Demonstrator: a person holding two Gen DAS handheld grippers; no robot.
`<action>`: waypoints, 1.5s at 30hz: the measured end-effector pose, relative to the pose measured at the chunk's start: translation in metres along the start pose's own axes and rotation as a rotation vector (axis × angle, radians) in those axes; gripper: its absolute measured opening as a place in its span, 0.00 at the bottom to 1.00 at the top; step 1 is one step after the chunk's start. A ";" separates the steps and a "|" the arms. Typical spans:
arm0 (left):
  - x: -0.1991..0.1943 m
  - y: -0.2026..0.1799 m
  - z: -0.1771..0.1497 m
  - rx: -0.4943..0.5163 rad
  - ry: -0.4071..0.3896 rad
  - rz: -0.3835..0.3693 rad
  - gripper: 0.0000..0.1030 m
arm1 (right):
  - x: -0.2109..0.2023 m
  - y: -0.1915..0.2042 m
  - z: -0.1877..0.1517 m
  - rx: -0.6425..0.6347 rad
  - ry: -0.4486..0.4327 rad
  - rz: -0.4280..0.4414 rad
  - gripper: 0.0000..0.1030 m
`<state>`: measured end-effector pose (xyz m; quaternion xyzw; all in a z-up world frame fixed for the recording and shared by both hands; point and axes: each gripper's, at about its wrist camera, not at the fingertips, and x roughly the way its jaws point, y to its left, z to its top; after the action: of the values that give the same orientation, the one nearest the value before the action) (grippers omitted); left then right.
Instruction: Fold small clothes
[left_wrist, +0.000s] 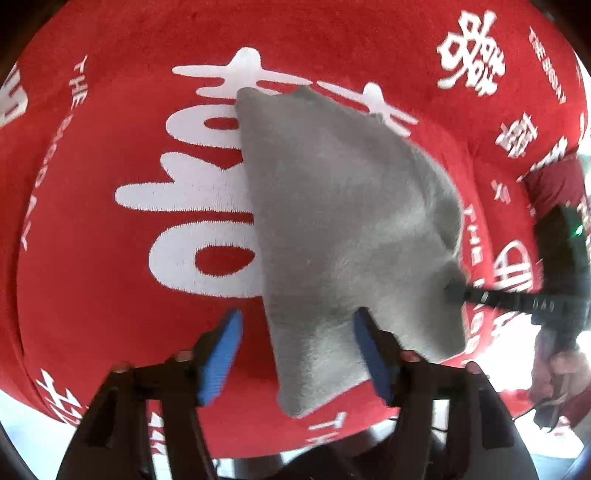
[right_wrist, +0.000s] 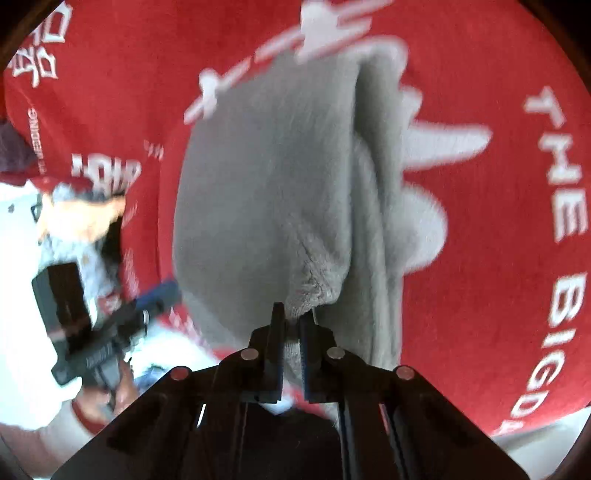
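A small grey fleecy cloth (left_wrist: 332, 221) lies partly folded on a red cover with white lettering (left_wrist: 110, 295). My left gripper (left_wrist: 298, 314) hovers over the cloth's near corner. Its blue pads (left_wrist: 221, 354) stand wide apart, with the cloth lying loose between them, nearer the right pad. My right gripper (right_wrist: 291, 314) is shut on a bunched edge of the grey cloth (right_wrist: 266, 184), which hangs lifted and creased in front of it. In the left wrist view, the right gripper (left_wrist: 454, 290) reaches in from the right and pinches the cloth's right edge.
The red cover (right_wrist: 480, 295) fills most of both views, and its edge drops to a pale floor (right_wrist: 22, 332) at the left. A person's hand (left_wrist: 561, 369) holds the right tool. The left tool's blue pad (right_wrist: 162, 291) shows blurred at the left.
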<state>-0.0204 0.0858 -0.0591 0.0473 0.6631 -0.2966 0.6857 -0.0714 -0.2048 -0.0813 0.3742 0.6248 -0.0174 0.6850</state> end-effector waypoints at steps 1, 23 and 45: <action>0.005 0.000 -0.003 0.006 0.012 0.009 0.65 | 0.003 -0.008 -0.003 0.022 0.005 -0.014 0.07; -0.053 -0.029 -0.018 0.028 0.044 0.173 1.00 | -0.078 0.016 -0.038 0.066 -0.096 -0.119 0.70; -0.121 -0.043 -0.009 0.002 -0.037 0.246 1.00 | -0.121 0.120 -0.050 -0.119 -0.181 -0.364 1.00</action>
<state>-0.0423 0.0960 0.0670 0.1233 0.6391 -0.2118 0.7290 -0.0806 -0.1454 0.0860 0.2110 0.6179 -0.1372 0.7449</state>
